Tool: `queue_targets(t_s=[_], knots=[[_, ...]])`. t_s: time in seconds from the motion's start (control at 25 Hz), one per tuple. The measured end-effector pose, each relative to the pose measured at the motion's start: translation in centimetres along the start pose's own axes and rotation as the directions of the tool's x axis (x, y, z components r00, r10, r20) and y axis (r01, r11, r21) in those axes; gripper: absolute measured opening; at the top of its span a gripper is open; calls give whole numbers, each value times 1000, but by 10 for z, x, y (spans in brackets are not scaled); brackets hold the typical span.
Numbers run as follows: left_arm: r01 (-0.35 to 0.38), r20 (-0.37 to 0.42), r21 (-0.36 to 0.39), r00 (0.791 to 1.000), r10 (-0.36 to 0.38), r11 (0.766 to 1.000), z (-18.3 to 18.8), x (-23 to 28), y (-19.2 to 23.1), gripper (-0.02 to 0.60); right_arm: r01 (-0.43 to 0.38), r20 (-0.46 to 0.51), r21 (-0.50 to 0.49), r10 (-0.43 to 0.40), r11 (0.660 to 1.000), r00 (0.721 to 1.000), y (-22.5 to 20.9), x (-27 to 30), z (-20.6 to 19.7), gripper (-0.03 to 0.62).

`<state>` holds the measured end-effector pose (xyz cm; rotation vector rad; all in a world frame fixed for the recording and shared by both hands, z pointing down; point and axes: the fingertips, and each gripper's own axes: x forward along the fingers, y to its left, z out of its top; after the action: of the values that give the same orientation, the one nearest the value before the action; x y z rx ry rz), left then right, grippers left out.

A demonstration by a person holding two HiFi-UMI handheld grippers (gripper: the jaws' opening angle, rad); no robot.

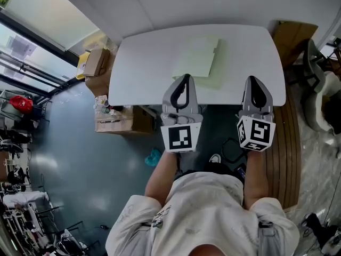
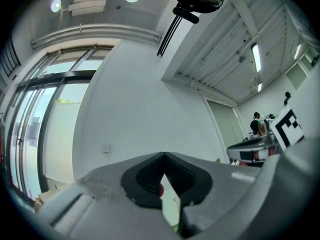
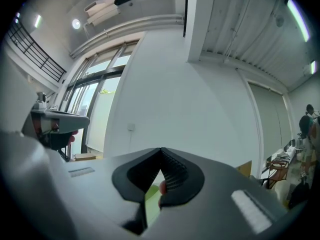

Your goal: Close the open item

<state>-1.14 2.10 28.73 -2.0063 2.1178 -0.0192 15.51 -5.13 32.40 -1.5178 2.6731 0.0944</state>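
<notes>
White tabletop [image 1: 144, 63] bears the pale green item [image 1: 198, 63], so your left tongs [image 1: 184, 77] and right tongs [image 1: 255, 80] hang pinched together, holding nothing, probably to push it closed.

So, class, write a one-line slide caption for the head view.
Shut grey left gripper and right gripper poised at white rounded table bearing flat pale-green folder.

The folder [image 1: 197, 57] lies on the table [image 1: 144, 63], about at its middle. The left gripper [image 1: 184, 79] and right gripper [image 1: 257, 80] are side by side over the table's near edge, the left one just near of the folder. Cardboard boxes [image 1: 98, 63] stand on the floor left of the table.
</notes>
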Motion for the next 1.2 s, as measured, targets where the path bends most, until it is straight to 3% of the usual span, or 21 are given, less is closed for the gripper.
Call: queue_targets(t_s=[0.24, 0.52, 1.2], knots=[[-8, -1, 13, 1000, 8, 1000, -6, 22, -9, 2, -11, -5, 13, 12, 1000, 1000, -18, 19, -8, 0], [-21, -3, -38, 1000, 21, 999, -26, 38, 8, 2, -23, -11, -15, 23, 1000, 1000, -8, 43, -15, 0], [49, 32, -108, 998, -46, 993, -53, 142, 109, 2, 39, -40, -93, -43, 995, 998, 37, 173, -18, 0]])
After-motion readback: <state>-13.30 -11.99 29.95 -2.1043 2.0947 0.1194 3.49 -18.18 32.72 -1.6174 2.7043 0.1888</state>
